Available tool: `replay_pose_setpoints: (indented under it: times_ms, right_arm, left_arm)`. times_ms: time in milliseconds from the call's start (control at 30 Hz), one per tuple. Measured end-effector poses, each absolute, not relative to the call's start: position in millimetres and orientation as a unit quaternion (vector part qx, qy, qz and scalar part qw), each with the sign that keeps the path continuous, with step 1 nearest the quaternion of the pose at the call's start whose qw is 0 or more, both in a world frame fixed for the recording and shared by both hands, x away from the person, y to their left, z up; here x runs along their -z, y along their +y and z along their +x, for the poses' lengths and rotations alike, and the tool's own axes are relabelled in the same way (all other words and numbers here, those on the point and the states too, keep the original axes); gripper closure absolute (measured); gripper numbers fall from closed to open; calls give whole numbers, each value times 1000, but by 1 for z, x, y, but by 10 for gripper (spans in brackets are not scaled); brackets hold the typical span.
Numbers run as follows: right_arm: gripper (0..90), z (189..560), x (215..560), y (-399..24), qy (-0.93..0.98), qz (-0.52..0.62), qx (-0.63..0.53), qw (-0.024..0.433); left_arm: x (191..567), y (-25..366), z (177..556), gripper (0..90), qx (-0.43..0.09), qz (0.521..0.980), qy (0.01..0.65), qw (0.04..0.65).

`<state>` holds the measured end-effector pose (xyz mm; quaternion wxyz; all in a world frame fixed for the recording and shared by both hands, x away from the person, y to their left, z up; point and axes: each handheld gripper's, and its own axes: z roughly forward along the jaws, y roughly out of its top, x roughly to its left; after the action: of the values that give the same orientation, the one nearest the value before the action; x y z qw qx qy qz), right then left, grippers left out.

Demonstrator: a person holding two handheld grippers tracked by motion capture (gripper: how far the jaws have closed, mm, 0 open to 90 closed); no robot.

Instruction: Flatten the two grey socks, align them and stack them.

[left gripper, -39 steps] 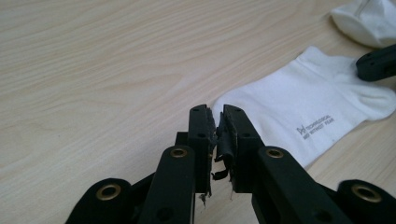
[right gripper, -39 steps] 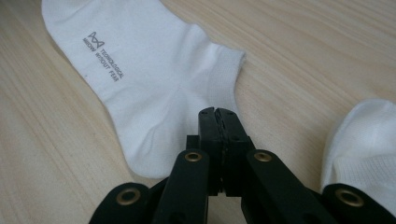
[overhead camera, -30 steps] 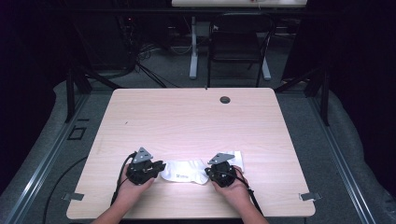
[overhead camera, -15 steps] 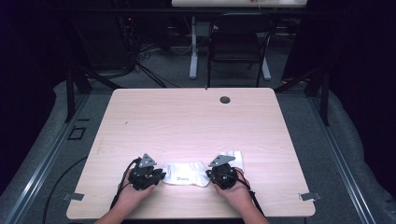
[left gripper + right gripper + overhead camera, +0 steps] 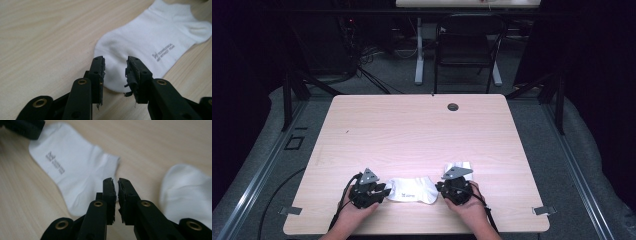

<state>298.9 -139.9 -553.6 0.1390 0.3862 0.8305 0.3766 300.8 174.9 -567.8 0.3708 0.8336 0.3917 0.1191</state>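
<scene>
Tongs on my left (image 5: pixel 115 66) stand wide, straddling the toe of the printed sock (image 5: pixel 412 190) lying flat on the surface (image 5: pixel 422 130). My right tongs (image 5: pixel 115 185) are nearly closed at its cuff, gripping nothing. A second sock (image 5: pixel 187 192) waits beyond; pairing looks barely begun.

Both tongs (image 5: pixel 115 72) are black with brass-ringed screw holes, frayed pads (image 5: pixel 131 75), grey triangular top plates.

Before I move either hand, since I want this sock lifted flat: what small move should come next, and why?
Probably close the left tongs on the sock. They stand open with its toe end between them, while the right tongs are nearly shut at the cuff edge; whether they pinch cloth is unclear.
</scene>
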Motion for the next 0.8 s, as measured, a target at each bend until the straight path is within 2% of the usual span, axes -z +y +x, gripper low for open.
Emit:
replay_pose_setpoints:
  times_ms: [167,233,467,800]
  right_arm:
    - [801,306,540,-175,787,436,-392,195]
    - [784,309,542,-188,775,458,-386,203]
    - [705,321,556,-194,764,492,-365,200]
    - [699,342,571,-185,780,502,-327,181]
  left_arm:
    - [561,178,304,646,-123,823,392,393]
    - [561,179,305,639,-124,821,393,394]
    - [560,176,307,630,-125,822,388,398]
    - [562,175,313,622,-125,823,387,397]
